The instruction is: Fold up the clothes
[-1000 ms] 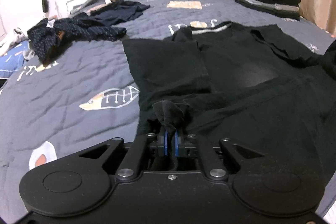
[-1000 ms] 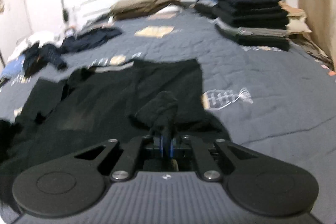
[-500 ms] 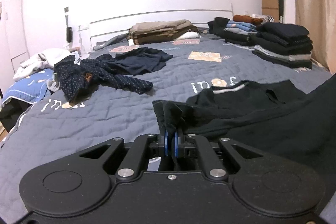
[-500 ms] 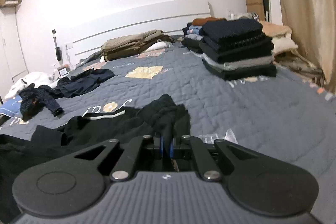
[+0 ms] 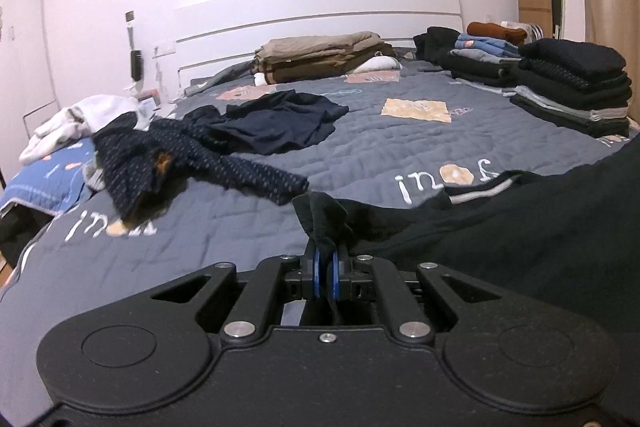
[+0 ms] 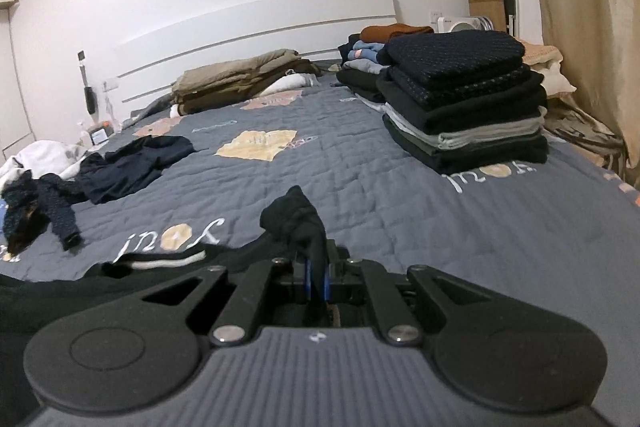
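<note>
Both grippers are pinching bunched corners of the black shirt [image 5: 520,227], left gripper [image 5: 325,269] and right gripper [image 6: 316,277], which is draping across the bed's [image 5: 400,147] near edge.

Bedspread [image 5: 360,147]: grey quilt, cream and peach patches, white lettering
Held garment [image 5: 520,227]: black, pale grey neckline stripe
Crumpled shirt [image 5: 180,163]: navy, small light dots
Headboard [image 6: 256,23]: white
Folded stack [image 6: 464,107]: black, navy dotted, grey layers
Curtain [image 6: 580,27]: beige
</note>
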{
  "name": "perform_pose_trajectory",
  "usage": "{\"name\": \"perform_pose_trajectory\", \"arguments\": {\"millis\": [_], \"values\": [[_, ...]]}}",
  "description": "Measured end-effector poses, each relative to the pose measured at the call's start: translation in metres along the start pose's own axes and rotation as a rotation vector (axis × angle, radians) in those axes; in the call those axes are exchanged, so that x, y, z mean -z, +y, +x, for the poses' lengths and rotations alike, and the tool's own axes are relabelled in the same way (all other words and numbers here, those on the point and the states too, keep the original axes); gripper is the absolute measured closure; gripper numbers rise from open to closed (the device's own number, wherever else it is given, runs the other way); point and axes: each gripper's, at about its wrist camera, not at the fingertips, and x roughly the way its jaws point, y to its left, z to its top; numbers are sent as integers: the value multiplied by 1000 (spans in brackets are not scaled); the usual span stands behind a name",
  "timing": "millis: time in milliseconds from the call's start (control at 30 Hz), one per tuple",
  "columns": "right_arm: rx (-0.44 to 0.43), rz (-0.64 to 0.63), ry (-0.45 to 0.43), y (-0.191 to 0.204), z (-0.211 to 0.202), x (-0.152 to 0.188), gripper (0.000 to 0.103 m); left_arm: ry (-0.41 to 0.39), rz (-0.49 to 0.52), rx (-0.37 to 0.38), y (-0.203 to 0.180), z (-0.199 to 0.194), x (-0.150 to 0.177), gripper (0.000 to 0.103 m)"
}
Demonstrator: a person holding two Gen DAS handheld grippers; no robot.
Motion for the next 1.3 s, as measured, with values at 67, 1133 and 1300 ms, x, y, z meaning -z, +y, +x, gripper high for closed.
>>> {"name": "perform_pose_trajectory", "arguments": {"millis": [67,1133,1300], "values": [[6,8,11,-1,18,-8,98,6,15,2,0,17,-12,97],[38,-31,98,-11,75,-12,62,41,-136,-1,7,54,-32,47],[-43,20,154,-3,26,12,59,46,-207,86,-16,2,-13,44]]}}
